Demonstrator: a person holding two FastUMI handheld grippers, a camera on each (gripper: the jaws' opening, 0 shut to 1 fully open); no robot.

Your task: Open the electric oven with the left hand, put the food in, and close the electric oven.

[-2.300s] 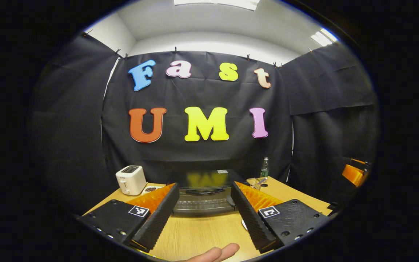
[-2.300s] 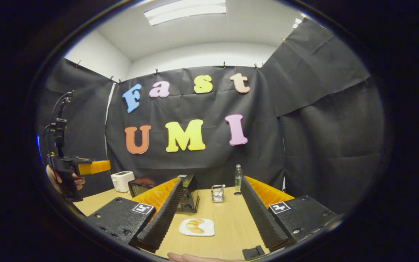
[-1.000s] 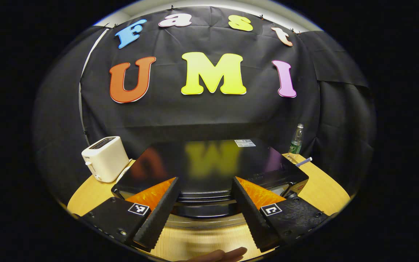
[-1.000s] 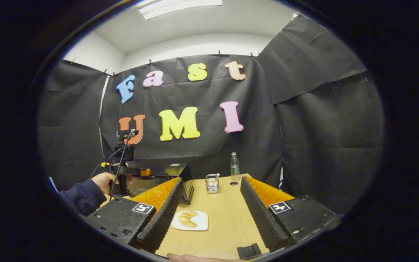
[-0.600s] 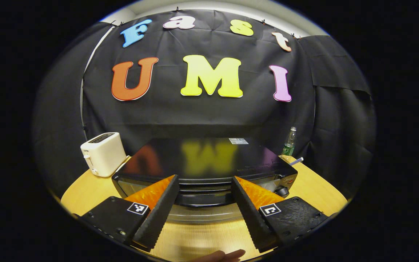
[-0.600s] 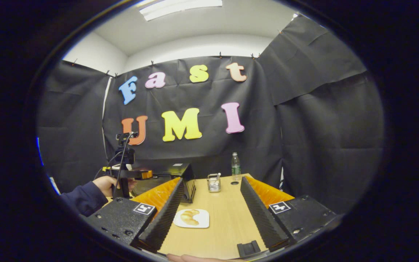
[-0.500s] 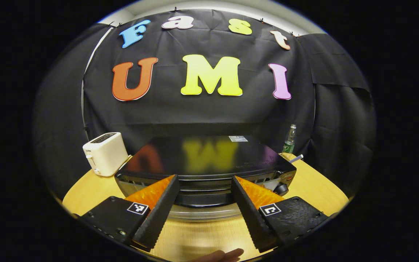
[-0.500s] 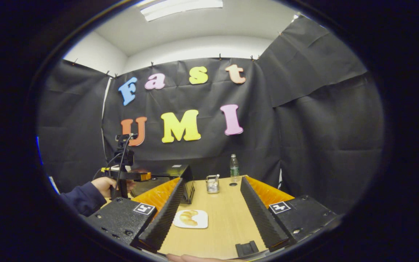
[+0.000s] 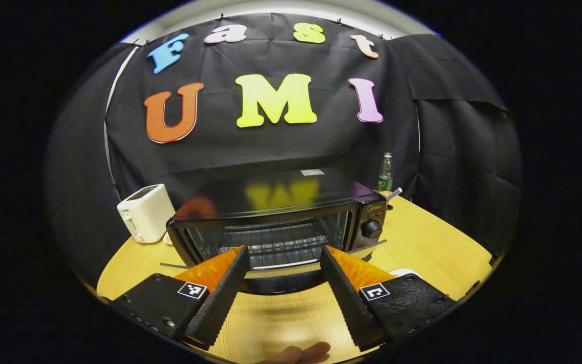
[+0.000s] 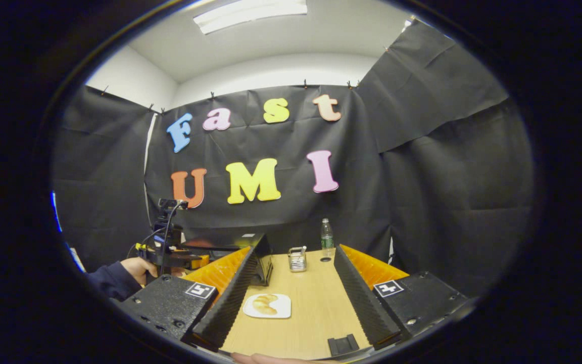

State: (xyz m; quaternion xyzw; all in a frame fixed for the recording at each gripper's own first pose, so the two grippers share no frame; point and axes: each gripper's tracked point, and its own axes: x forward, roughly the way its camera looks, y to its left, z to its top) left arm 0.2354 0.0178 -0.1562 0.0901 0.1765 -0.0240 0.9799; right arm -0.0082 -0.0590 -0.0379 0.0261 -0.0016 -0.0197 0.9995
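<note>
Oven (image 9: pixel 276 215) first: the black electric oven sits toward the back of the wooden table (image 9: pixel 437 237), and I take every other place from it. In the left gripper view its door (image 9: pixel 283 275) hangs down and forward, so the wire rack (image 9: pixel 271 242) inside is bare to see. My left gripper (image 9: pixel 282 263) sits just in front of that lowered door, fingers spread wide with nothing between them; whether a fingertip touches the door edge I cannot tell. Knobs (image 9: pixel 371 228) run down the oven's right-hand panel. Left of the oven stands a white toaster (image 9: pixel 144 212); behind its right corner stands a clear bottle (image 9: pixel 384 172).

In the right gripper view, the oven (image 10: pixel 258 250) lies ahead and to the left, partly behind my own left finger. The food, a croissant (image 10: pixel 264 303) on a small white plate (image 10: pixel 283 311), rests on the table in front of the oven and to its right. My right gripper (image 10: pixel 291 273) hovers above the table near that plate, fingers wide apart and empty. A small metal holder (image 10: pixel 297 259) stands to the right of the oven, with the bottle (image 10: pixel 326 235) just beyond it. My other hand (image 10: pixel 137 268) grips the left tool (image 10: pixel 172 255) at the oven's front.
</note>
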